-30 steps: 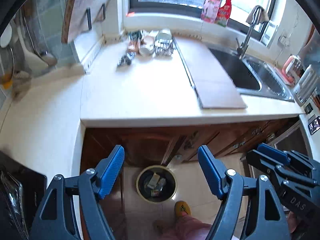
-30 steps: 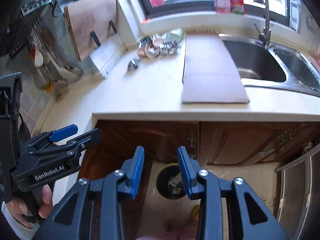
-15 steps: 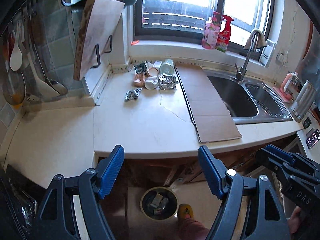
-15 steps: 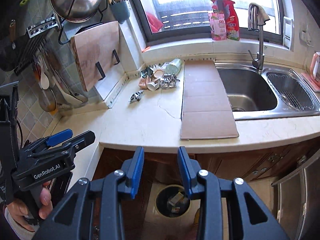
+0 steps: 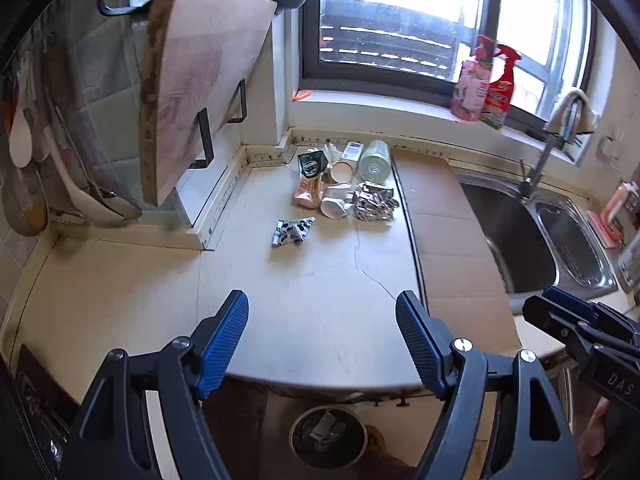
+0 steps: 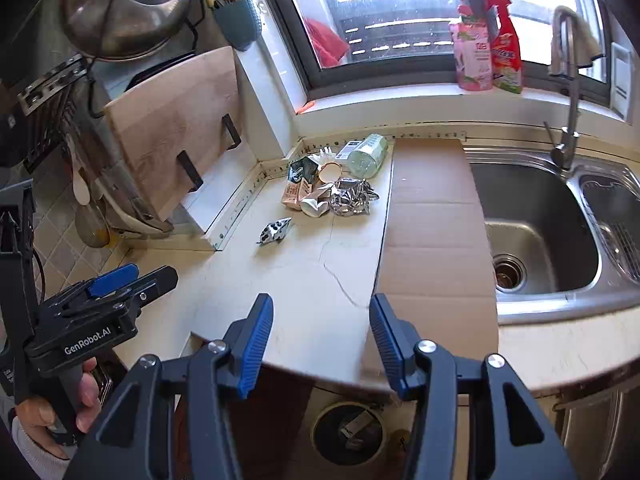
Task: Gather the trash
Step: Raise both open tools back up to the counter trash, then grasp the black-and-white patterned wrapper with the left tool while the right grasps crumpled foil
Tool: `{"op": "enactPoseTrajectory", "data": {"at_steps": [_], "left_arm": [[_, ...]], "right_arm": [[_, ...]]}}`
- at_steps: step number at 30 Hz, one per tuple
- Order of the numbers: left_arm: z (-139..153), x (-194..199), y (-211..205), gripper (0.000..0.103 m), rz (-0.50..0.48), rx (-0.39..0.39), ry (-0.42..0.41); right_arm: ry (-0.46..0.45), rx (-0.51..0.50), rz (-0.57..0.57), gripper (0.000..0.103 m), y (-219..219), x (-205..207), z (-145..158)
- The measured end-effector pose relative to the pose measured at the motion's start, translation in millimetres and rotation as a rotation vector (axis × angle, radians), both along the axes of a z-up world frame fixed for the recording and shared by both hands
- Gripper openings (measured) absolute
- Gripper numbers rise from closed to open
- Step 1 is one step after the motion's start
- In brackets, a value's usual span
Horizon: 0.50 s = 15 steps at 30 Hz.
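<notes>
Left gripper (image 5: 322,340): we see its blue fingers (image 5: 224,344) spread wide with nothing between them, above the near edge of the table (image 5: 304,304); its body is cut off by the frame's lower edge.
Right gripper (image 6: 321,344): fingers (image 6: 256,346) apart, narrower than the left pair, and empty.
Trash pile (image 5: 344,188): heaped at the back of the table near the window sill; we make out a crumpled foil wrapper (image 5: 374,202), a paper cup (image 5: 335,206), a bottle (image 5: 374,160) on its side and a tan pouch (image 5: 309,194); the pieces overlap, so their edges are hard to separate.
Small wrapper (image 5: 292,231): alone, nearer us than the pile.
Cardboard sheet (image 5: 444,236): flat between the pile and the sink (image 5: 516,236).
Trash bin (image 5: 328,436): on the floor below the table edge, partly hidden; we cannot identify its contents.
</notes>
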State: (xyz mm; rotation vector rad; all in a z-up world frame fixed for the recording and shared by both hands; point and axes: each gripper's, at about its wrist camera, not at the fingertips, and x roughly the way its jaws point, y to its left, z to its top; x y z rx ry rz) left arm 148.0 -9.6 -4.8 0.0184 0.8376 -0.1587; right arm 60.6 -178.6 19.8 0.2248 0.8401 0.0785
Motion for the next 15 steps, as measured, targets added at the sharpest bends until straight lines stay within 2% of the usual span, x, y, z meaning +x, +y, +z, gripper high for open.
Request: {"op": "enactPoseTrajectory", "data": {"at_steps": [7, 15], "left_arm": [[-40.2, 93.7, -10.6, 0.075, 0.039, -0.023, 0.101], [-94.5, 180.4, -7.9, 0.075, 0.08, -0.029, 0.214]], "right_arm": [[0.06, 0.022, 0.058, 0.05, -27.7, 86.9, -20.0], [0.152, 0.039, 0.115, 0.051, -44.6, 185.1, -57.1]]}}
